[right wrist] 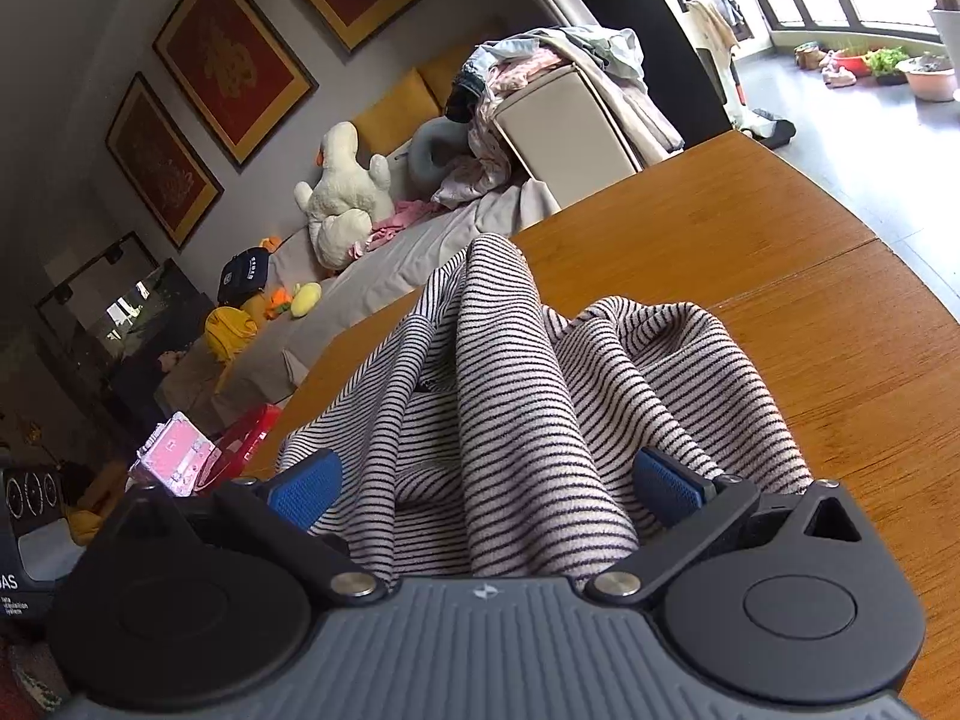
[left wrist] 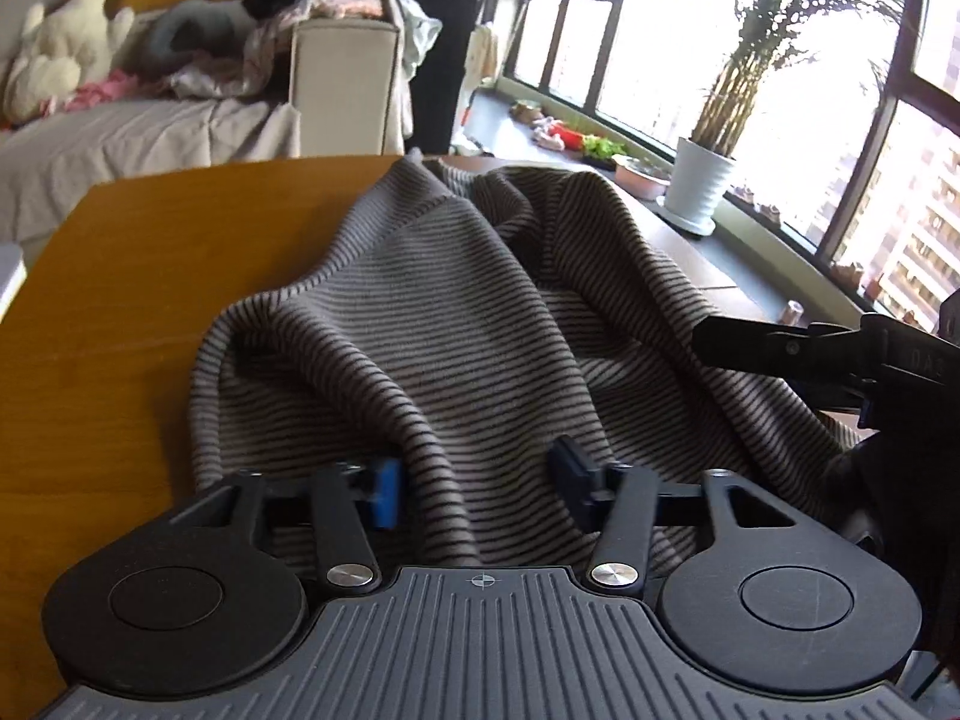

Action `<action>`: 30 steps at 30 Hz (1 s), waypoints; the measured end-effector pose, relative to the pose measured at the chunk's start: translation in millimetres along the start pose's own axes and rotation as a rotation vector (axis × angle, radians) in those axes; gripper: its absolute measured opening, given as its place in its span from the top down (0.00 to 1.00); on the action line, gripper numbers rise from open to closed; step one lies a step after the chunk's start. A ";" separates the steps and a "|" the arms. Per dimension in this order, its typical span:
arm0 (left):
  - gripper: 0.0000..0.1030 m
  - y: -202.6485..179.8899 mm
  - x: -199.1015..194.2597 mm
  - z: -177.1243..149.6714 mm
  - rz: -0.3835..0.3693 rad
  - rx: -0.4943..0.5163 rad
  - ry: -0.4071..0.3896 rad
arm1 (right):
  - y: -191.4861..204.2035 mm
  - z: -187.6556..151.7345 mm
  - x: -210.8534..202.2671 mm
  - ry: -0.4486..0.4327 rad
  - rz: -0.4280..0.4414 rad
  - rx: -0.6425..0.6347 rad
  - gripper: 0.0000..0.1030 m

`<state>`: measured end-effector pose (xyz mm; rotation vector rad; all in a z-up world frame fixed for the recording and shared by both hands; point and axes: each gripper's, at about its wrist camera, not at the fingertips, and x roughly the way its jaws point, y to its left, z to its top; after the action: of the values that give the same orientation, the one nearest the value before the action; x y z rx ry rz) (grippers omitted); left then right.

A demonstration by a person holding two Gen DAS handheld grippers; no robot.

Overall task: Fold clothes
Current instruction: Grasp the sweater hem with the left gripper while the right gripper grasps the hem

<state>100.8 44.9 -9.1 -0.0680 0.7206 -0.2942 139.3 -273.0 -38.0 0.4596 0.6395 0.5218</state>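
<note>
A striped grey-and-black garment (left wrist: 456, 300) lies crumpled on the wooden table (left wrist: 138, 276). My left gripper (left wrist: 477, 489) is open, its blue-padded fingers (left wrist: 384, 492) on either side of a raised fold of the garment. My right gripper (right wrist: 486, 486) is also open, with a thick bunch of the same striped garment (right wrist: 528, 396) lying between its blue pads (right wrist: 306, 483). The right gripper also shows at the right edge of the left wrist view (left wrist: 840, 354), over the garment's right side.
The table (right wrist: 810, 276) ends close behind the garment. Beyond it stands a sofa (left wrist: 120, 138) with a plush toy (right wrist: 345, 192) and a pile of clothes (right wrist: 540, 66). A potted plant (left wrist: 699, 186) stands on the window ledge. A pink box (right wrist: 174, 456) sits at the left.
</note>
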 end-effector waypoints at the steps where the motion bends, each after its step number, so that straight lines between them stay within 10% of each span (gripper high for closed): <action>1: 0.85 5.1 -3.2 5.9 -0.011 -0.017 -0.015 | 1.9 -0.1 1.1 0.004 -0.009 -0.011 0.00; 4: 0.89 32.9 -20.5 30.9 -0.048 -0.102 -0.093 | 13.2 -1.3 5.3 0.021 -0.053 -0.065 0.00; 9: 0.89 138.4 -44.4 75.7 0.119 -0.329 -0.247 | 30.2 -5.5 12.0 0.042 -0.127 -0.151 0.00; 12: 0.85 194.9 -24.2 68.5 0.100 -0.442 -0.149 | 40.9 -7.7 17.5 0.060 -0.173 -0.204 0.00; 15: 0.56 223.8 -7.9 50.8 0.088 -0.472 -0.048 | 56.5 -10.8 27.7 0.111 -0.244 -0.299 0.00; 23: 0.06 194.5 -59.4 46.5 0.011 -0.252 -0.159 | 92.5 6.6 38.2 0.086 -0.357 -0.520 0.00; 30: 0.02 119.4 -23.2 79.9 0.005 0.029 -0.149 | 119.1 27.9 41.2 0.012 -0.425 -0.673 0.10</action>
<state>165.8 162.6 46.4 -0.0603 0.5681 -0.2918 148.8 -163.3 29.3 -0.3114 0.5149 0.3050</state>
